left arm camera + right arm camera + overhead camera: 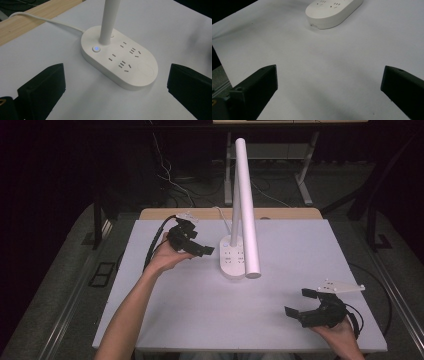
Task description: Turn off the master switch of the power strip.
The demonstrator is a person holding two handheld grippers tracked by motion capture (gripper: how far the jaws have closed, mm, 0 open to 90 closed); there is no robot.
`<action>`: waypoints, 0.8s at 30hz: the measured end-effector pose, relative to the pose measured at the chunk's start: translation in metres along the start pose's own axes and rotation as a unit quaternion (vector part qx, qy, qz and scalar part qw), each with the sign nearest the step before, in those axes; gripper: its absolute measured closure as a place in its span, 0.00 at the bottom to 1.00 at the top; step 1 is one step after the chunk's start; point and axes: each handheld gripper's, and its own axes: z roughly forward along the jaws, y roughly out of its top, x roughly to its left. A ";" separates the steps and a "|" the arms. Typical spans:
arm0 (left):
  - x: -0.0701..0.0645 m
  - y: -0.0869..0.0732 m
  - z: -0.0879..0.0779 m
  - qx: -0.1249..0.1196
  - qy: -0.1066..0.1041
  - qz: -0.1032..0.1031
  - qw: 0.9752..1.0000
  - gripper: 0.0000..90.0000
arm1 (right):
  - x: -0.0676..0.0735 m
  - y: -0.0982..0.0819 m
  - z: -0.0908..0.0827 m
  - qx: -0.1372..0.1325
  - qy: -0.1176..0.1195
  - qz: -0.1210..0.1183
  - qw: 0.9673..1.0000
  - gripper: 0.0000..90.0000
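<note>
Left tool (197,245), jaws wide apart, hovers just beside a white desk lamp (241,210) w/ oval socket base (120,58), blue-lit button (96,49), at tabletop (200,300) centre-back. Right tool (305,305), also released, sits near front-right edge. No legible markings.
</note>
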 end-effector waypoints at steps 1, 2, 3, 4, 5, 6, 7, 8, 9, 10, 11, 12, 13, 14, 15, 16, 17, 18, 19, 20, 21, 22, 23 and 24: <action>0.001 0.001 0.001 0.006 0.000 0.005 1.000 0.01 | 0.000 0.000 0.000 0.000 0.000 0.000 1.000 0.00; 0.001 0.002 0.003 0.002 0.000 0.001 1.000 0.01 | 0.000 0.000 0.000 0.001 0.000 0.000 1.000 0.00; 0.002 0.003 0.004 0.001 0.000 0.001 1.000 0.01 | 0.000 0.000 0.000 0.000 0.000 -0.001 1.000 0.00; 0.003 0.004 0.005 0.001 -0.001 0.002 1.000 0.01 | 0.000 0.000 0.001 0.000 0.001 -0.002 1.000 0.00; 0.003 0.005 0.006 0.000 0.001 -0.001 1.000 0.01 | 0.001 0.000 0.001 0.001 0.001 -0.002 1.000 0.00; 0.004 0.006 0.007 -0.001 0.001 -0.002 1.000 0.01 | 0.001 0.000 0.001 0.001 0.001 -0.002 1.000 0.00; 0.005 0.007 0.009 -0.002 0.003 -0.003 1.000 0.01 | 0.000 0.000 0.001 0.000 0.001 -0.002 1.000 0.00; 0.005 0.008 0.009 -0.002 0.003 -0.003 1.000 0.01 | 0.000 0.000 0.001 -0.001 0.000 -0.002 1.000 0.00; 0.006 0.009 0.010 -0.005 0.003 -0.004 1.000 0.01 | 0.000 0.000 0.000 0.000 0.000 -0.001 1.000 0.00; 0.006 0.010 0.011 -0.006 0.003 -0.007 1.000 0.02 | 0.000 0.000 0.000 0.000 0.001 0.000 1.000 0.00; 0.007 0.011 0.011 -0.003 0.003 -0.003 1.000 0.02 | 0.000 0.000 0.000 0.000 0.001 0.001 1.000 0.00; 0.007 0.011 0.013 -0.008 0.004 -0.007 1.000 0.02 | 0.000 0.000 0.000 0.000 0.002 0.000 1.000 0.00; 0.008 0.012 0.013 -0.005 0.004 -0.004 1.000 0.02 | 0.000 0.000 0.000 -0.001 0.002 0.001 1.000 0.00; 0.008 0.012 0.015 -0.006 0.005 -0.005 1.000 0.02 | 0.001 0.000 0.000 -0.001 0.002 0.001 1.000 0.00; 0.008 0.013 0.016 -0.008 0.006 -0.008 1.000 0.02 | 0.001 0.000 -0.001 -0.001 0.002 0.001 1.000 0.00; 0.008 0.014 0.017 -0.005 0.006 -0.009 1.000 0.02 | 0.001 0.000 -0.001 -0.001 0.002 0.001 1.000 0.00; 0.009 0.014 0.018 -0.004 0.006 -0.008 1.000 0.02 | 0.000 0.000 -0.001 -0.001 0.002 0.002 1.000 0.00; 0.010 0.015 0.020 -0.004 0.007 -0.011 1.000 0.02 | 0.000 0.000 -0.001 -0.001 0.002 0.002 1.000 0.00; 0.010 0.016 0.021 -0.004 0.006 -0.011 1.000 0.02 | 0.000 0.000 -0.001 -0.001 0.002 0.002 1.000 0.00; 0.011 0.016 0.022 -0.005 0.006 -0.013 1.000 0.02 | 0.000 0.000 -0.001 -0.002 0.001 0.001 1.000 0.00; 0.012 0.017 0.023 -0.002 0.006 -0.010 1.000 0.03 | 0.000 0.000 -0.001 -0.002 0.002 0.000 1.000 0.00; 0.012 0.018 0.025 -0.004 0.006 -0.013 1.000 0.03 | 0.000 0.000 -0.001 -0.002 0.001 0.000 1.000 0.00; 0.012 0.019 0.026 -0.004 0.007 -0.015 1.000 0.03 | -0.001 0.000 -0.001 -0.002 0.001 0.000 1.000 0.00; 0.013 0.019 0.027 -0.001 0.007 -0.014 1.000 0.03 | -0.001 0.000 -0.002 -0.002 0.000 0.001 1.000 0.00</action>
